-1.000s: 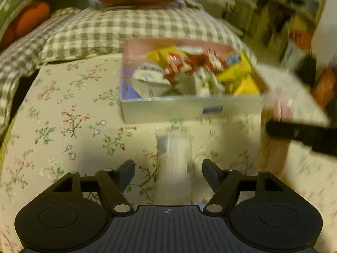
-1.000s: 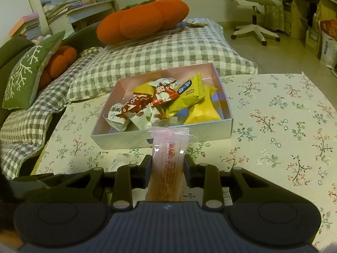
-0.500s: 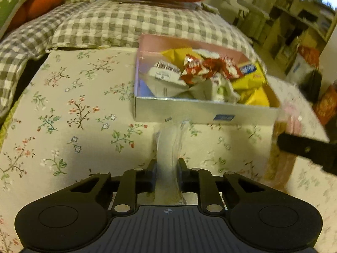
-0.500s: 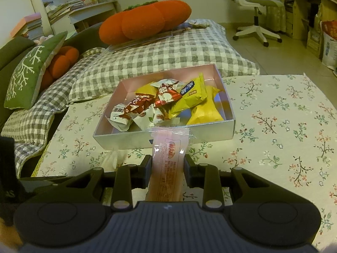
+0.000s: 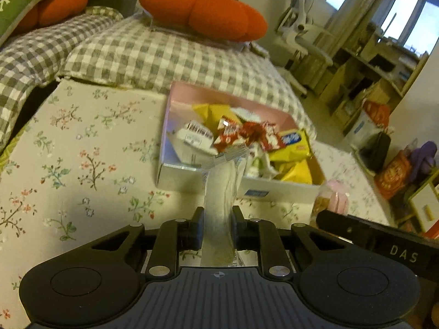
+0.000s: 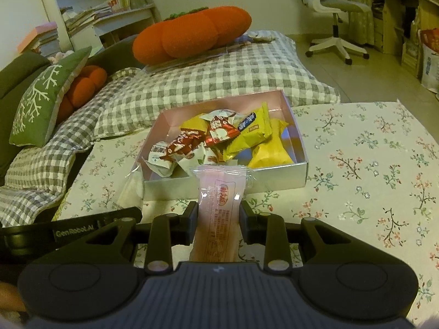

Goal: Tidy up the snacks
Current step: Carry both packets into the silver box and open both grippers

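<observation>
A white open box (image 5: 175, 181) (image 6: 299, 174) with a pink inside holds several yellow, red and white snack packs and sits on the floral tablecloth. My left gripper (image 5: 218, 216) is shut on a clear-wrapped pale snack (image 5: 221, 192), lifted and pointing at the box's near wall. My right gripper (image 6: 219, 211) is shut on a pink-wrapped snack bar (image 6: 221, 194), held just in front of the box. The right gripper and its pink snack (image 5: 333, 200) show at the right in the left wrist view. The left gripper's snack (image 6: 133, 189) shows at the left in the right wrist view.
A floral tablecloth (image 6: 370, 164) covers the surface around the box. Grey checked cushions (image 6: 219, 76) and an orange plush pillow (image 6: 192, 33) lie behind it. A green pillow (image 6: 41, 101) is at far left. An office chair (image 6: 334, 13) and shelves stand at the back right.
My left gripper closed on the clear-wrapped snack and lifted it off the cloth toward the box. My right gripper kept its pink snack and moved slightly closer to the box.
</observation>
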Motion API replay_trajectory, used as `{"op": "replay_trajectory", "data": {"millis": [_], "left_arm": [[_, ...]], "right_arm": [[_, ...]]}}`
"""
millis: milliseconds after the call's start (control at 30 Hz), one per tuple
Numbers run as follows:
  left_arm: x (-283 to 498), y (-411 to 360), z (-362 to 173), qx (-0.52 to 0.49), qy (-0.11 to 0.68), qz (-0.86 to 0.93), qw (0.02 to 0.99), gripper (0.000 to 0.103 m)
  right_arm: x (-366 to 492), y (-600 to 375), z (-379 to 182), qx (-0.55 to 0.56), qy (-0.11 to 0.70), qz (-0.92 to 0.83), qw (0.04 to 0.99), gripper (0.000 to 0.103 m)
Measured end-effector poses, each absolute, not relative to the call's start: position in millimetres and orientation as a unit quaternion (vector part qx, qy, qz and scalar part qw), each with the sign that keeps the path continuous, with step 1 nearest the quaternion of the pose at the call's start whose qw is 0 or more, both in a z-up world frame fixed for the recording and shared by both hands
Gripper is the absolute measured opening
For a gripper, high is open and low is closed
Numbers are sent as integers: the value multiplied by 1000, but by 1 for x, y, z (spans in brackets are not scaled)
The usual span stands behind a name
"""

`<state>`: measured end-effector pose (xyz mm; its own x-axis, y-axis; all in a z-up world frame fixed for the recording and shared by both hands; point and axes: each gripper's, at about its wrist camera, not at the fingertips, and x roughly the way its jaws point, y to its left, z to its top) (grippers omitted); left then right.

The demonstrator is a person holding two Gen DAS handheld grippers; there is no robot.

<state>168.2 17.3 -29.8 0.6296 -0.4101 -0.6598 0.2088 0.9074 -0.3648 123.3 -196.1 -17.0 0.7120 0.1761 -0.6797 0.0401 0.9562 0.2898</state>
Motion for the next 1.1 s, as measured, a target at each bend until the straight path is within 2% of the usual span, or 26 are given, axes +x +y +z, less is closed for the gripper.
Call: {"op": "replay_trajectory", "data": {"millis": [267,533,867,1000,1033,1100], "left_arm": [[186,40,-14,-169,364,-166,901,17],[235,34,2,-185,347,-178,902,17],[320,24,-25,-180,371,-143,900,17],[323,26,-44,-163,377,-130,902,21],[322,27,-48,-166,378,-133,901,26],[319,31,-53,-180,382,-144,895,29]], "right_arm": [[137,-204,-4,159,350,53,922,28],[197,-196,4,160,342,88,922,28],[270,-185,-11,158,356,113,914,28],[283,-185,-25,192,361,120,905,28],[285,-185,-29,206,364,124,900,28],[289,-182,-37,221,370,137,892,28]]}}
